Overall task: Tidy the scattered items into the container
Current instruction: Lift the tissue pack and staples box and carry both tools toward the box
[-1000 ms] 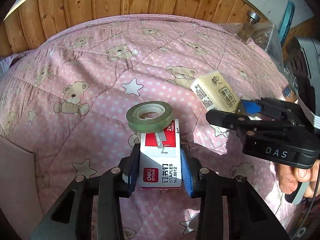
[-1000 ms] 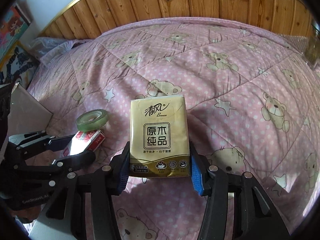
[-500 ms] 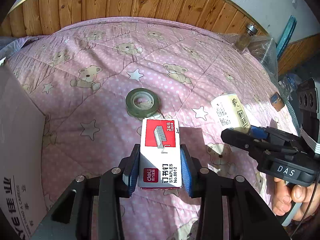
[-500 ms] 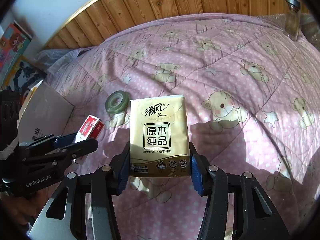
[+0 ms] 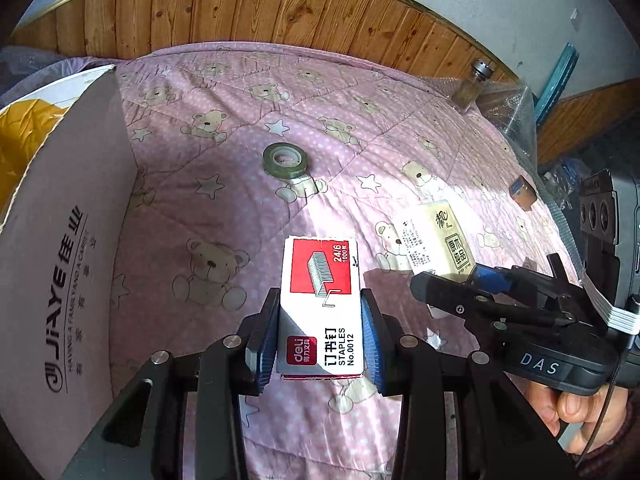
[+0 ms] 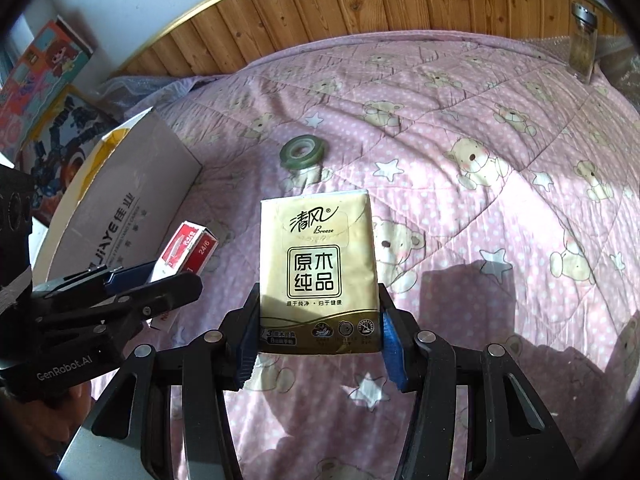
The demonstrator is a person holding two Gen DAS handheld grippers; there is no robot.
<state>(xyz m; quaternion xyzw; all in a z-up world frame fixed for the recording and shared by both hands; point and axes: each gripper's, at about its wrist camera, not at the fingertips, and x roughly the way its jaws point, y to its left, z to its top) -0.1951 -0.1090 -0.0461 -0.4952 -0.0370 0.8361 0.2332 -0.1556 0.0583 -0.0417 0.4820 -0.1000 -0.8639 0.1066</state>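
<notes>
The left tongs [image 5: 320, 330] pinch a red-and-white staple box [image 5: 320, 304] by its long sides, held above the pink bear-print quilt [image 5: 224, 184] of the bed. Just to their left rises the near wall of the open cardboard box [image 5: 68, 264] — its torn upper edge stands above the staple box, with yellow lining showing inside. The right tongs [image 6: 318, 338] grip a gold tissue pack [image 6: 318, 268] at its lower end, the pack upright between the blue pads [image 6: 394, 340]. In the right wrist view the left tongs sit low at the left, between the tissue pack and the cardboard box. A roll of tape [image 5: 285, 159] lies flat on the quilt farther out, well apart from both tongs, with open quilt all around it. A glass jar [image 6: 582, 42] stands near the bed's far right edge, and a small brown item [image 5: 523, 192] lies near the right edge too — what it is cannot be told.
</notes>
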